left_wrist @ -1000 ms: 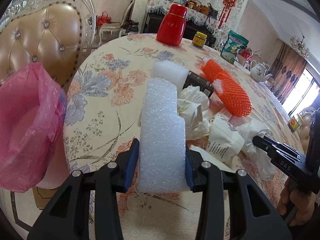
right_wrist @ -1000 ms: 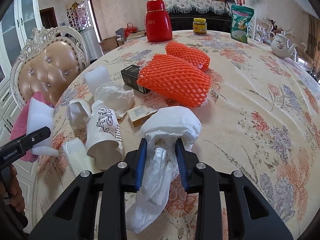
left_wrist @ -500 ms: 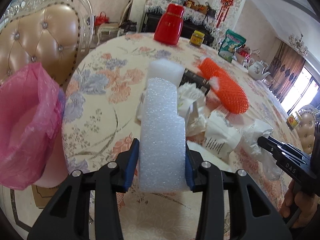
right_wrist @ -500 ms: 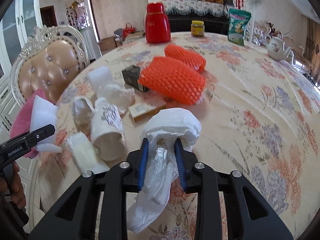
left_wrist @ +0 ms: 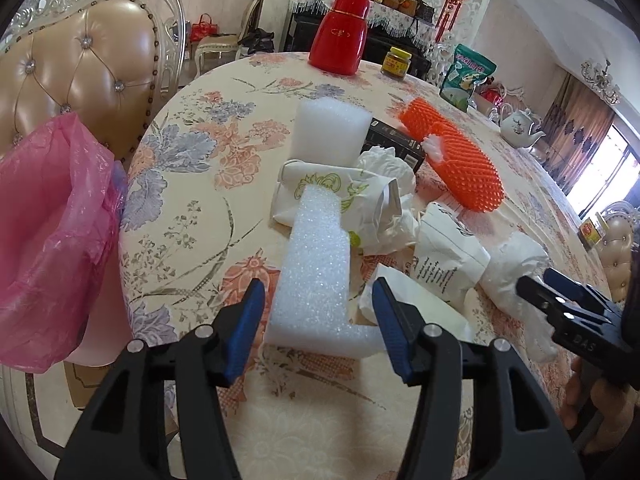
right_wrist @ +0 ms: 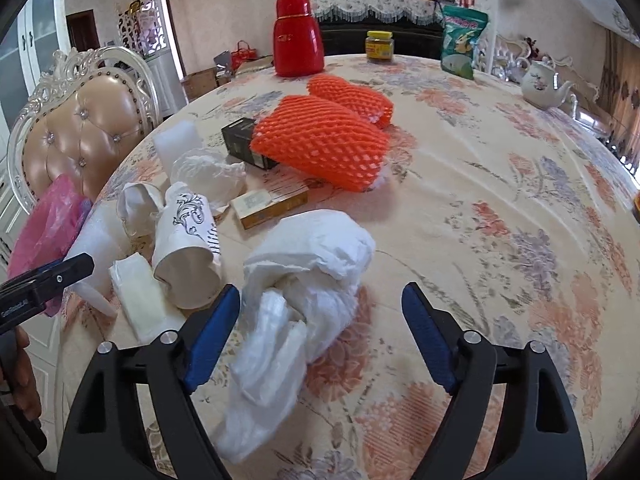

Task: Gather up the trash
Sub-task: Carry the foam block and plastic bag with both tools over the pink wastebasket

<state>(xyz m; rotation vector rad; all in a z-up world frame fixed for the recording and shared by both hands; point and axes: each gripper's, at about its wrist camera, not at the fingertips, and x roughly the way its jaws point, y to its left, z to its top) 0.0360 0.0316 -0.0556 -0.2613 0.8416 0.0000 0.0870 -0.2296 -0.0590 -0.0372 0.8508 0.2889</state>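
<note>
Left wrist, left hand-held gripper (left_wrist: 318, 326) opening around foam (left_wrist: 312, 276), right hand-held gripper (right_wrist: 320, 336) opening, table edge (left_wrist: 132, 208) near

Bench cloth (right_wrist: 500, 184): cream, printed with peach, lilac and grey-green flowers.
Foam block (left_wrist: 316, 276): white, pebbled.
Second foam block (left_wrist: 326, 128): plain white.
Fruit nets (right_wrist: 320, 144): bright orange, open diamond mesh.
Paper cup (right_wrist: 188, 240): white with black scrollwork.
Crushed cup (left_wrist: 320, 196): white, green and gold scrolls.
Plastic bag (right_wrist: 304, 280): white, translucent.
Bin liner (left_wrist: 52, 240): translucent pink.
Flask (right_wrist: 298, 36): red, gold band.
Small box (right_wrist: 244, 142): black.
Jar (right_wrist: 379, 46): yellow lid.
Pouch (right_wrist: 462, 40): green.
Teapot (right_wrist: 542, 84): white, floral.
Chair back (left_wrist: 76, 76): tan leather, silver frame.
Hand-held gripper pads (right_wrist: 212, 336): blue on black.
</note>
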